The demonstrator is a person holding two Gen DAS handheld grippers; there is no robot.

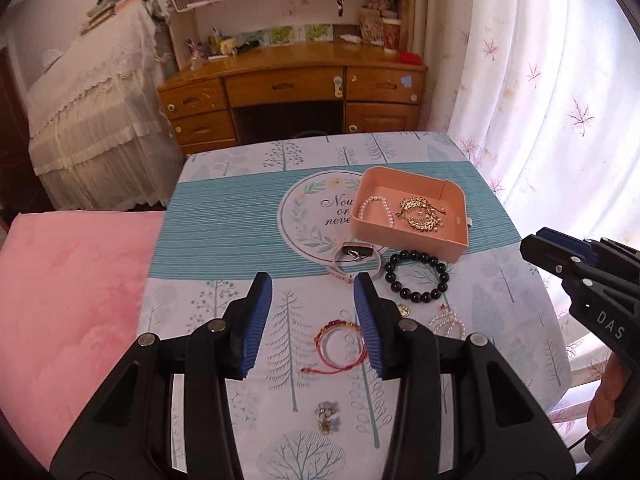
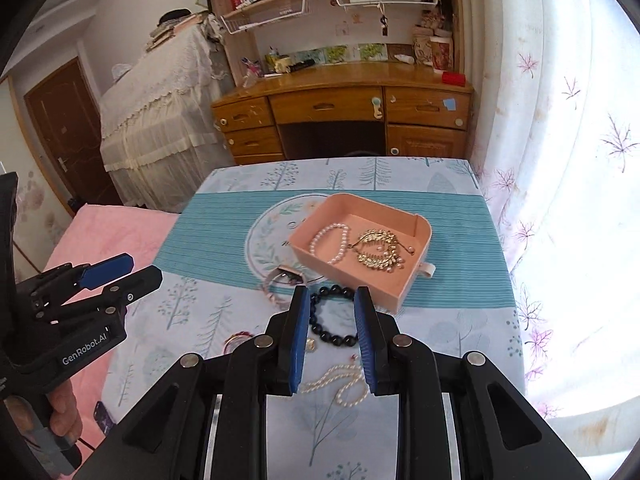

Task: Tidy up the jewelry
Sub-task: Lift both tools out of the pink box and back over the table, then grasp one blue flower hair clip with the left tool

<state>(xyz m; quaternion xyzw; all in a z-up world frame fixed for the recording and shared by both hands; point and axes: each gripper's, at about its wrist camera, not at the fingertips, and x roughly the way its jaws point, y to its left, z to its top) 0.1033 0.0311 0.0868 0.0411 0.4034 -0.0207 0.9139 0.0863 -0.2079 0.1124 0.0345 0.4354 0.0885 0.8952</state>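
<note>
Left wrist view: the left gripper [image 1: 313, 322] hangs above the table [image 1: 224, 216], its blue pads spread apart with nothing between them. Below lie a red cord bracelet [image 1: 341, 345], a small flower-shaped piece [image 1: 327, 416], a black bead bracelet [image 1: 416, 277], a watch [image 1: 354, 258] and a loose pearl string [image 1: 447, 323] partly hidden behind the right-hand finger. Farther off, the pink tray [image 1: 404, 236] holds a pearl bracelet [image 1: 378, 209] and a gold leaf necklace [image 1: 420, 214]. The right gripper [image 1: 560, 256] enters from the right edge.

Right wrist view: the right gripper [image 2: 332, 340] is also above the table [image 2: 460, 320], its pads parted by a narrower gap and holding nothing. Through the gap show the black bead bracelet [image 2: 332, 322] and the pearl string [image 2: 344, 382]. The watch [image 2: 286, 280] lies just beside the pink tray [image 2: 360, 284], which contains the pearl bracelet [image 2: 334, 242] and gold leaf necklace [image 2: 378, 250]. The left gripper [image 2: 132, 270] appears at the left, held by a hand [image 2: 60, 412]; a small reddish thing near its tip may be the cord bracelet.
</note>
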